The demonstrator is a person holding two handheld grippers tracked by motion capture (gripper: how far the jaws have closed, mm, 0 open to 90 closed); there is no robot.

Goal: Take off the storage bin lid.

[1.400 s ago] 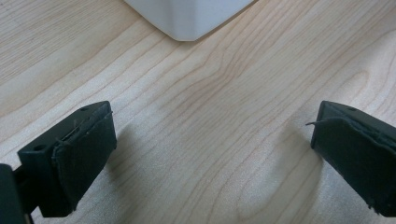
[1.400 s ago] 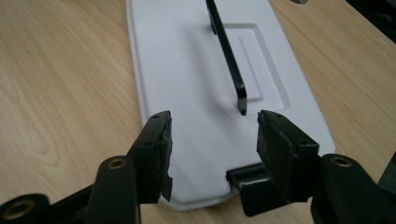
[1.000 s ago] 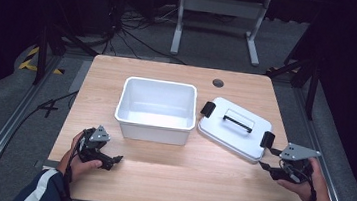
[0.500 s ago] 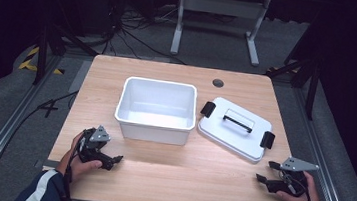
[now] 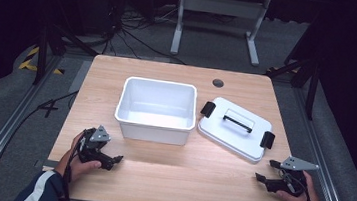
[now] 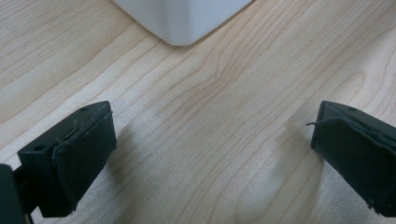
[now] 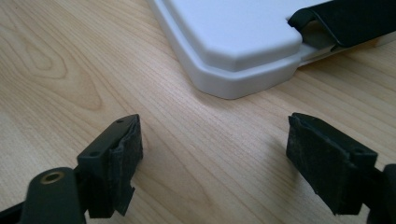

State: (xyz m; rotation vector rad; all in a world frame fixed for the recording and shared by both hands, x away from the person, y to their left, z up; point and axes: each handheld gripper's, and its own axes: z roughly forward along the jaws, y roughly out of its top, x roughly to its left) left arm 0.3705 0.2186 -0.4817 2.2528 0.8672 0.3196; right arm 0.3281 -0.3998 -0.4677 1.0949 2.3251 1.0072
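The flat white plastic lid (image 5: 236, 128) with black clips lies on the wooden table (image 5: 168, 180) just ahead of the right gripper (image 5: 265, 172), whose jaws have just been opening and stand spread, nothing between them. The left gripper (image 5: 115, 159), also spread and empty, rests near a corner of the white rectangular plastic tub (image 5: 156, 109).

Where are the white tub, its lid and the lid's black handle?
white tub (image 5: 153, 126): high view, on its front wall.
lid (image 5: 226, 132): high view, on the flat white top beside the tub.
black handle (image 5: 237, 123): high view, on the middle of the bar.
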